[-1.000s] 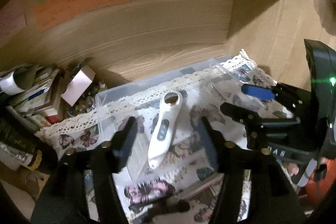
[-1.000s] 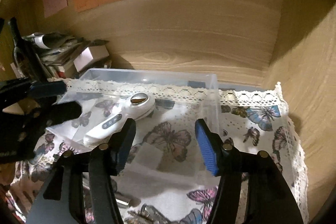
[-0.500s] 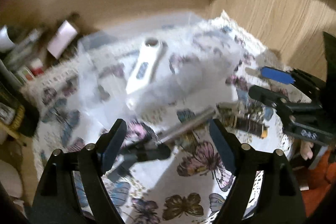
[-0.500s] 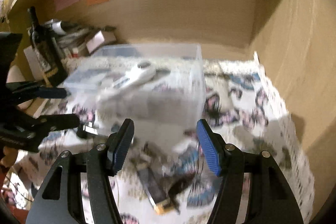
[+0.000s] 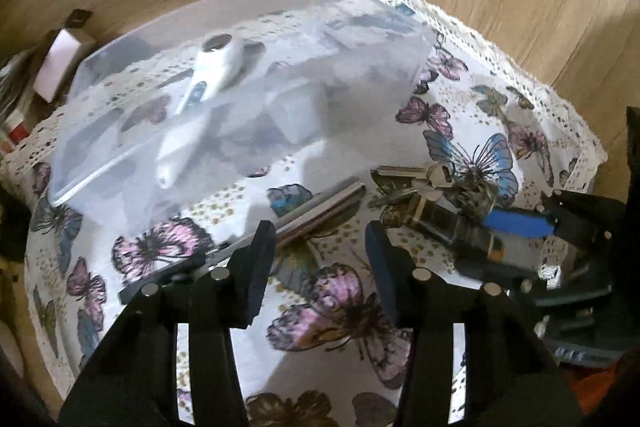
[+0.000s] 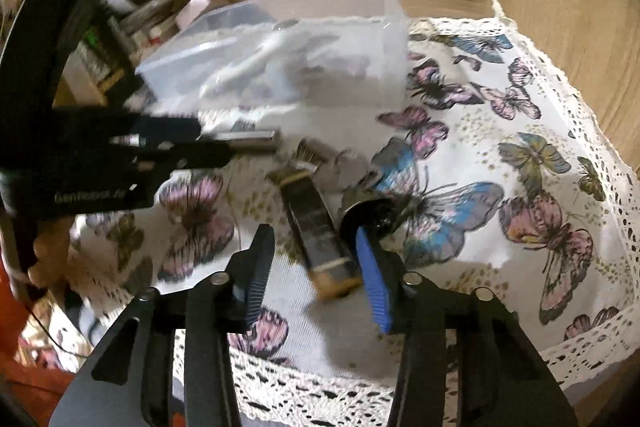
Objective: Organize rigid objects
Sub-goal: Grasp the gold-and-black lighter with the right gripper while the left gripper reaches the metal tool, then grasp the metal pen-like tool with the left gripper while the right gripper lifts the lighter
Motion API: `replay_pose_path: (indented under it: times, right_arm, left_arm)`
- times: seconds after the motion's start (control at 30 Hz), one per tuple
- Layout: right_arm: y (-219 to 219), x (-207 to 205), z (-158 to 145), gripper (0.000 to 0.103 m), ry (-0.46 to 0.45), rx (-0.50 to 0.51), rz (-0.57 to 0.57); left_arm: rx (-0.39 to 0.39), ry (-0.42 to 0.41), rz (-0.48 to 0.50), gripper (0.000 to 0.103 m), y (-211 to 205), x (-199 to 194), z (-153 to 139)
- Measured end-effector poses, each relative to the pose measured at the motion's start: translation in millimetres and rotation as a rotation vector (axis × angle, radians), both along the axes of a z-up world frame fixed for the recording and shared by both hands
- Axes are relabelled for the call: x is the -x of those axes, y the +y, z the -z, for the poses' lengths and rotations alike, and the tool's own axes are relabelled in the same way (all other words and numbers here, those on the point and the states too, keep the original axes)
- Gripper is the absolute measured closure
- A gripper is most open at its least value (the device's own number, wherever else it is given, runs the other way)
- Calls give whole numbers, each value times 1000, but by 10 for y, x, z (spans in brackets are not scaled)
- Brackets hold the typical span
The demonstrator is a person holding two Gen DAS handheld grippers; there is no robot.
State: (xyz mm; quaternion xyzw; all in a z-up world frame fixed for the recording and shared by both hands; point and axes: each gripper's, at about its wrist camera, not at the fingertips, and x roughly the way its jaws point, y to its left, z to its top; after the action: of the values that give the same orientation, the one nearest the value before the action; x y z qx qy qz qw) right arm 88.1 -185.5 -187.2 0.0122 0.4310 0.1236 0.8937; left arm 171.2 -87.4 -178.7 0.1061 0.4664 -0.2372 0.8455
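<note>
A clear plastic bin (image 5: pixel 360 39) stands at the back of the butterfly cloth and holds a white handheld device (image 5: pixel 218 65); the bin also shows in the right wrist view (image 6: pixel 372 39). In front of it lie a silver metal rod with a black handle (image 5: pixel 316 207), a bunch of keys (image 5: pixel 416 179) and a dark rectangular bar (image 6: pixel 316 227). My left gripper (image 5: pixel 320 263) is open and empty, just in front of the rod. My right gripper (image 6: pixel 316 267) is open, its fingertips either side of the bar's near end.
Wooden walls close in the back and right. Boxes, books and a bottle (image 6: pixel 132 23) are stacked at the left of the bin. The lace edge of the cloth (image 6: pixel 320 383) marks the table's front. The left gripper (image 6: pixel 168 147) crosses the right wrist view.
Both grippers have pulled back from over the bin and dropped toward the cloth in front of it. The rod, keys and bar have come into view. Both stay open.
</note>
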Motion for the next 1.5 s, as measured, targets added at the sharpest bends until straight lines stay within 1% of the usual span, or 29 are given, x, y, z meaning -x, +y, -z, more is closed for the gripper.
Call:
replay_pose_path:
  times: [0.03,0.1,0.23,0.27,0.33,0.37,0.43,0.5,0.53,0.57,0.6,0.63,0.7,0.73,0.8,0.9,0.93,0.97,1.0,1.03,1.07,1.17,1.23,1.3,1.43,1.5]
  right_arm:
    - [15,11,9,65,-8,3,0]
    - [22,28,22,65,-15,-18,-11]
    - [45,-15,36,65,-28,-37,-17]
    - [45,-15,36,65,-28,-37,-17]
    - [94,-57,43,73,-32,-23,-34]
    - [145,-100,51,75,-41,-4,-47]
    - [160,-124,56,81,-46,4,-51]
    - [159,-168,59,81,-51,4,-54]
    - [154,-182,57,81,-51,-1,-53]
    - [153,-199,43,81,-52,-9,-52]
    - [157,-202,29,81,-56,-9,-52]
    - [155,-205,13,81,-62,-8,-50]
    - [134,-209,-38,81,-73,-19,-46]
    - [119,-206,-62,81,-79,-26,-43]
    - [101,-207,-97,81,-86,-30,-40]
    - [33,-204,-218,81,-118,-31,-14]
    - [7,-207,-250,81,-126,-33,-8]
    - [7,-207,-250,81,-126,-33,-8]
    - [-8,-225,-283,81,-134,-39,0]
    - [-26,-239,-311,81,-139,-44,7]
    - [-52,-292,-360,81,-151,-46,21]
    - [-67,-387,-463,81,-179,-46,34]
    - [-71,-447,-543,81,-204,-50,34]
    - [-67,-498,-636,81,-228,-55,32]
    - [-49,-601,-750,81,-253,-61,24]
    - [-17,-708,-830,81,-267,-54,14]
  left_arm:
    - [-14,-15,-2,56,-14,2,-1]
    - [-17,-11,5,55,-50,-20,-5]
    - [-3,23,48,55,-91,-14,-16]
    - [9,46,64,55,-96,-7,-11]
    - [30,135,82,56,-76,-26,72]
    - [22,146,66,60,-55,-35,103]
    - [18,113,37,61,13,-19,71]
    - [49,98,26,61,72,-8,-9]
    - [65,77,25,61,107,10,-77]
    - [66,49,20,61,116,19,-126]
    - [56,15,12,61,119,31,-170]
    - [30,-18,8,60,108,32,-198]
    - [-13,-41,6,60,71,-23,-181]
    - [-33,-37,-2,60,56,-77,-142]
    - [-55,9,-11,60,49,-184,-34]
    - [-58,69,-13,60,27,-264,130]
    - [-46,60,-18,61,52,-243,132]
    - [-37,58,-15,69,53,-218,128]
    - [-21,66,-10,74,59,-190,116]
    - [-4,77,-6,83,65,-158,108]
    - [16,94,-1,88,69,-133,104]
    - [48,120,4,88,53,-34,112]
    - [44,118,7,88,49,63,135]
    - [25,95,9,88,39,142,137]
    - [11,59,-10,88,44,235,144]
    - [11,33,-44,88,98,283,124]
